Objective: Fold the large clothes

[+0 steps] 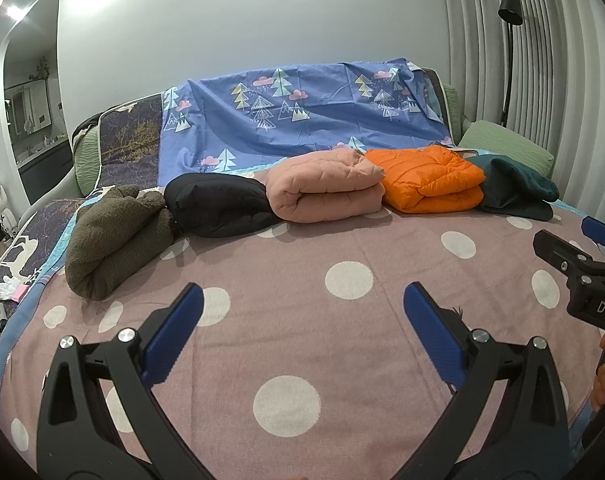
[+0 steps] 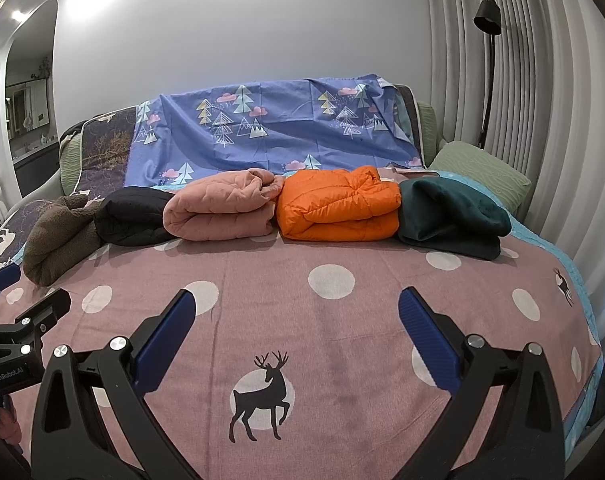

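Observation:
Several folded garments lie in a row across the far side of the bed: a brown fleece [image 1: 114,236] [image 2: 58,236], a black jacket [image 1: 218,204] [image 2: 134,216], a pink quilted jacket [image 1: 326,188] [image 2: 222,208], an orange puffer jacket [image 1: 430,180] [image 2: 338,204] and a dark teal fleece [image 1: 514,188] [image 2: 450,220]. My left gripper [image 1: 302,320] hovers open over the pink dotted bedspread [image 1: 302,280], well short of the row. My right gripper [image 2: 298,324] is open too, above the deer print [image 2: 262,396]. Neither holds anything.
A blue tree-print sheet [image 1: 302,116] drapes the headboard. A green pillow [image 2: 482,172] sits at the right, by grey curtains and a black floor lamp [image 2: 488,20]. White gloves [image 1: 6,292] lie at the bed's left edge. An arched doorway [image 1: 30,92] opens at left.

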`<state>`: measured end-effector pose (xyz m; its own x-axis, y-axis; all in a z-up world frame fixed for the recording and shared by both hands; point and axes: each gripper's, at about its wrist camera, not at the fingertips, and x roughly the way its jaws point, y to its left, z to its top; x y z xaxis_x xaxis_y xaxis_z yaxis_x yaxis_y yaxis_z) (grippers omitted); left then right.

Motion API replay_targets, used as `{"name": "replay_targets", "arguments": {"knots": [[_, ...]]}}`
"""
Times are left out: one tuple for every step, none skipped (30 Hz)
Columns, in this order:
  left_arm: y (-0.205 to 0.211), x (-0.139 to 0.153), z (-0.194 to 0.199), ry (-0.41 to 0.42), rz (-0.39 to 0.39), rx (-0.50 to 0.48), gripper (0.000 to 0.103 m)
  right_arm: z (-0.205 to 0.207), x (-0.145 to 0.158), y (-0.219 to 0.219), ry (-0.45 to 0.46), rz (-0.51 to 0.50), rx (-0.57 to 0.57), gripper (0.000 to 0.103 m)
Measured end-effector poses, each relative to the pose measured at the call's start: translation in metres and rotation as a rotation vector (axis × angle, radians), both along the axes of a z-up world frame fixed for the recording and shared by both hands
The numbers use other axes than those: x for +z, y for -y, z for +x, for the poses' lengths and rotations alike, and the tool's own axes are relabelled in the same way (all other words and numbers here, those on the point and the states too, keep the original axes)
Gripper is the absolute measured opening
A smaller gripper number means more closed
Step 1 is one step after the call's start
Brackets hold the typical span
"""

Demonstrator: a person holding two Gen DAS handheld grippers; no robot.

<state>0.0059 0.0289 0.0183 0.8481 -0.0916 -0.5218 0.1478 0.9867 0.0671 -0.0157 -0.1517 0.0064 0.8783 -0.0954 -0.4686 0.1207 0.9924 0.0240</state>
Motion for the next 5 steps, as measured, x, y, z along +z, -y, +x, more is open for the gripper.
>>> {"name": "replay_targets", "arguments": {"knots": [[0.0006,0.0001,0.0002,-0.001,0.0,0.001,0.101,-0.0003,-0.0002,0.001,0.0,0.0,-0.001,0.101],[0.0005,0.0001,0.0003,-0.002,0.0,0.001,0.101,-0.0003,-0.0015,0.0001,-0.001,0.001,0.0,0.101],[0.0,0.0,0.0002,-0.003,0.0,0.0,0.101,-0.0003,-0.0014,0.0,-0.001,0.001,0.0,0.101],[-0.0003,-0.0001,-0.0001,-0.003,0.0,0.0,0.101,-0.0008,-0.0017,0.0009,-0.001,0.0,0.0,0.101],[0.0003,0.0002,-0.0004,-0.003,0.001,0.0,0.101,-0.0003,-0.0013,-0.0001,0.0,0.0,-0.001,0.101]]}}
